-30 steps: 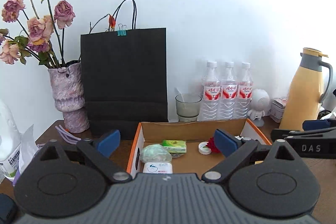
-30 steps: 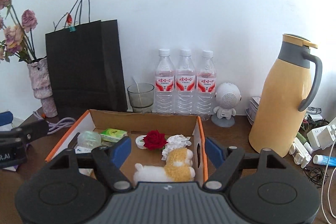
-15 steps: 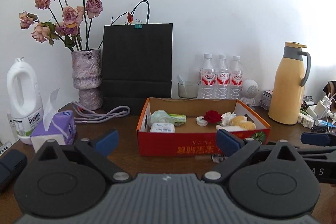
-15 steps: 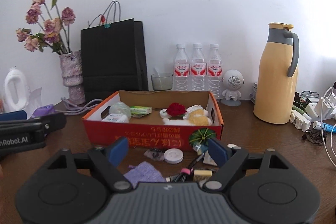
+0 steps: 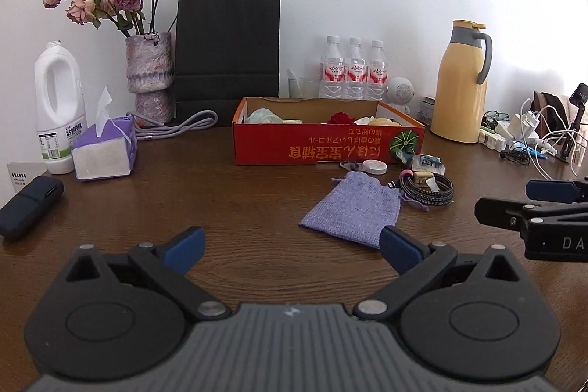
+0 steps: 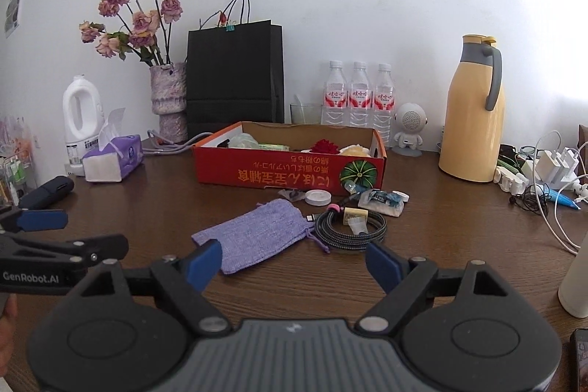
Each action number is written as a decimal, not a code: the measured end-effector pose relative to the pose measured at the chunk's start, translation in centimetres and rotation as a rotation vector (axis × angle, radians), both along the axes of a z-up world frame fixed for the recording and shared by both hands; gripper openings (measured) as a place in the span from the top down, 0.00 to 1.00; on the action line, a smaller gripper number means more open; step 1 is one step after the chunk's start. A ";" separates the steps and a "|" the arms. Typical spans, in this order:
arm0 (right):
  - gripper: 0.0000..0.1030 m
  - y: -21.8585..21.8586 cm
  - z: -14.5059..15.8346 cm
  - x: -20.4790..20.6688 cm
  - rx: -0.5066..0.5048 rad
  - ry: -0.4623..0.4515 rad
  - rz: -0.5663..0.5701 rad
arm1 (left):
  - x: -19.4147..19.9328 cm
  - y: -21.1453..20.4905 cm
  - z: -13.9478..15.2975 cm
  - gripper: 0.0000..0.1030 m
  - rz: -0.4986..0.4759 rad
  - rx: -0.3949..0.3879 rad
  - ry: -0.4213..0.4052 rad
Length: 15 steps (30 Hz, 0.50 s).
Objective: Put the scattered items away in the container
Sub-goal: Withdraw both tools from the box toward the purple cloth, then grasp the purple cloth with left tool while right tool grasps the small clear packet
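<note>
Several things already lie in the red box (image 6: 290, 171); left to right on the desk (image 6: 147, 201), a purple pouch (image 6: 253, 234), white cap (image 6: 318, 197), coiled cable (image 6: 349, 226) and wrapped packet (image 6: 382, 201) remain. Both hand-held grippers, left (image 5: 290, 248) and right (image 6: 294, 265), gape empty, the right's jaws having just been opening.

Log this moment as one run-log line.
phase: between picks | left gripper: open, empty | right gripper: open, empty | box: partly filled | loose: purple pouch, coiled cable
</note>
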State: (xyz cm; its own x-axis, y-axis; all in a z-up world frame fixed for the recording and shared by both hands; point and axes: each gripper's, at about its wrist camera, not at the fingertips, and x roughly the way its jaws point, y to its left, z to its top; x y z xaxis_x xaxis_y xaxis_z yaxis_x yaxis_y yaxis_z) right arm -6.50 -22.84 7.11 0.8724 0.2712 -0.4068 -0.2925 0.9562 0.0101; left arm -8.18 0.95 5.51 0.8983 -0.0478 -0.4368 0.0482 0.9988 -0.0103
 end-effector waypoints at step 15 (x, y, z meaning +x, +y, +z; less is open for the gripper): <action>0.70 -2.1 -2.9 18.0 -0.052 0.229 -0.050 | 14.4 -3.9 -2.4 0.17 -0.180 0.007 0.168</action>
State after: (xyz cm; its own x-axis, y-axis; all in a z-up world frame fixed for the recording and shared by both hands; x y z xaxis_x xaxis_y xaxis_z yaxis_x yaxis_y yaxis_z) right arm 11.53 -24.92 4.26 0.7673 0.2038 -0.6080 -0.2406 0.9704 0.0216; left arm 6.22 -2.99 3.07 0.7900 -0.1972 -0.5805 0.2238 0.9743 -0.0263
